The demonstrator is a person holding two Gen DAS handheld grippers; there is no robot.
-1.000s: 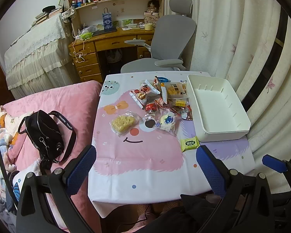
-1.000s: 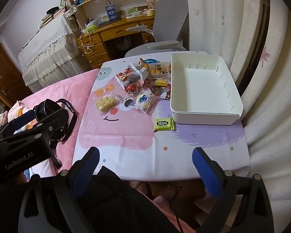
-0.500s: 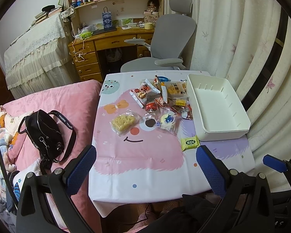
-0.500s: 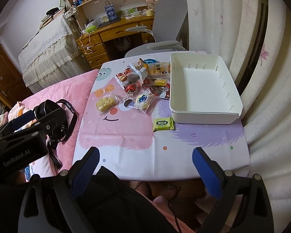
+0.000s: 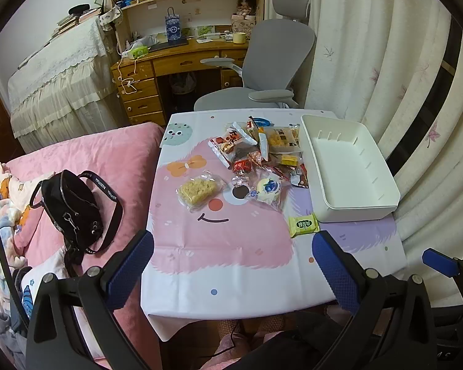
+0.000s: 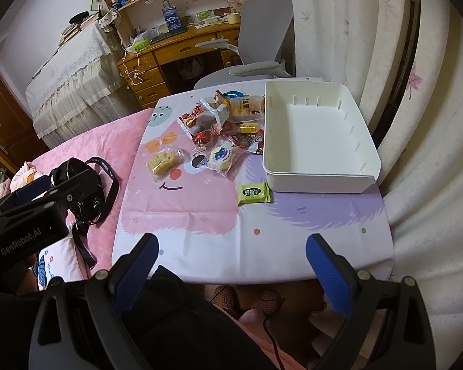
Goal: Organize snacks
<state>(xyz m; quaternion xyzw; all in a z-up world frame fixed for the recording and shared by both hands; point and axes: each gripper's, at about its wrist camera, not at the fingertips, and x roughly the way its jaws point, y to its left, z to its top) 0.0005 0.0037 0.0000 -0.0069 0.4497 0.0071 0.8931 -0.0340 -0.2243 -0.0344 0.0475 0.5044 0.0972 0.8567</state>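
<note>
The left gripper (image 5: 231,265) hangs over the near edge of the table (image 5: 231,277), its two blue fingers (image 5: 129,265) spread wide with nothing between them. The right gripper (image 6: 230,265) is just the same — wide apart and holding nothing.

On the table sits a white box (image 5: 355,208) with nothing inside it. In the left view it is at about 2 o'clock from the middle of the table. A pile of snack packs (image 5: 262,151) lies touching the box's left side, toward 12 o'clock. The packs overlap so much that I cannot count them well.

Three snacks lie apart from the pile. A green pack (image 5: 303,224) rests just beside the near left corner of the box. A round snack with a blue picture (image 5: 268,188) lies at the pile's near edge. A yellow crumbly cake in a clear wrapper (image 5: 197,188) sits by itself at 9 o'clock from that one.

Off the table at 9 o'clock, a black bag (image 5: 74,203) lies on a pink bed (image 5: 108,154). A grey chair (image 5: 274,61) stands at 12 o'clock behind the table.
</note>
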